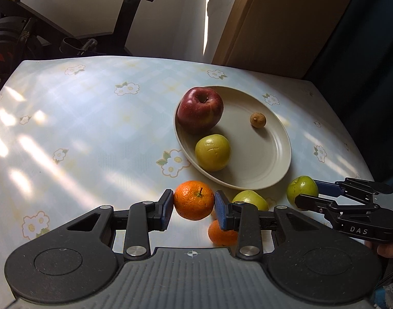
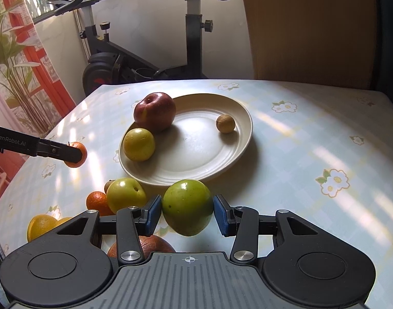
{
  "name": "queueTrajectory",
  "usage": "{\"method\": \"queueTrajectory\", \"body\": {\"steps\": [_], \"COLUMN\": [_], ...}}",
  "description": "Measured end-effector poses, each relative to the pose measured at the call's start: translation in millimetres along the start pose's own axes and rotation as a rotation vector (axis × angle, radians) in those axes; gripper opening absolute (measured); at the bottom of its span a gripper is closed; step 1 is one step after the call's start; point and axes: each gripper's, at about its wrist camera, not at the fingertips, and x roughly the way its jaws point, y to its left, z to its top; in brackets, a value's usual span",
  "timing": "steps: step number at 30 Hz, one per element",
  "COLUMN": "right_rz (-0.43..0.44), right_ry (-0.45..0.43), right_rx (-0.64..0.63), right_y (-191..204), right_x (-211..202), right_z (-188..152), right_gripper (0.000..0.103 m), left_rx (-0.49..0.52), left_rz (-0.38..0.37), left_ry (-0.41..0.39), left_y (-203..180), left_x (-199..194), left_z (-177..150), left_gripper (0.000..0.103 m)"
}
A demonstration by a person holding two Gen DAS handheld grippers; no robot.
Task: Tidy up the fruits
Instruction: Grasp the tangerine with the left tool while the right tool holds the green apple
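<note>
You had the left gripper (image 1: 194,200) clenched on the small round orange mandarin (image 1: 194,200) and the right gripper (image 2: 187,207) on the smooth green apple (image 2: 187,207); either could have rolled out at the cream plate's (image 2: 237,152) 6 o'clock rim.

Sunlit floral tablecloth (image 2: 312,134), black exercise bike (image 2: 145,59), white wall (image 2: 150,7), wooden panel (image 2: 307,25)

The plate (image 2: 237,139) is sitting on the table (image 2: 312,134). In it, the big apple (image 2: 155,112) is lying at the far left, the smaller round fruit (image 2: 139,144) just in front of the apple and touching it, the little nut-like fruit (image 2: 225,123) well apart at the right. Before the plate's near rim, three more fruits (image 2: 125,195) are lying together on the table.
</note>
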Motion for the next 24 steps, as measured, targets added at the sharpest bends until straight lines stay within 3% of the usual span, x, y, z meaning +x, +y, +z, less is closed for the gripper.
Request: {"method": "queueTrajectory", "body": {"steps": [10,24], "right_rz": [-0.014,-0.062], "right_ry": [-0.022,0.023], "right_rx": [-0.042,-0.197], "right_y": [-7,-15], "right_x": [4,50], "right_z": [21,63], "right_gripper": [0.041,0.041], "left_rx": [0.02,0.011], "left_rz": [0.016,0.025], "left_ry": [-0.05,-0.012], "left_y": [-8,-7], "left_x": [12,62], "left_z": [38,65], "left_gripper": [0.037,0.037]}}
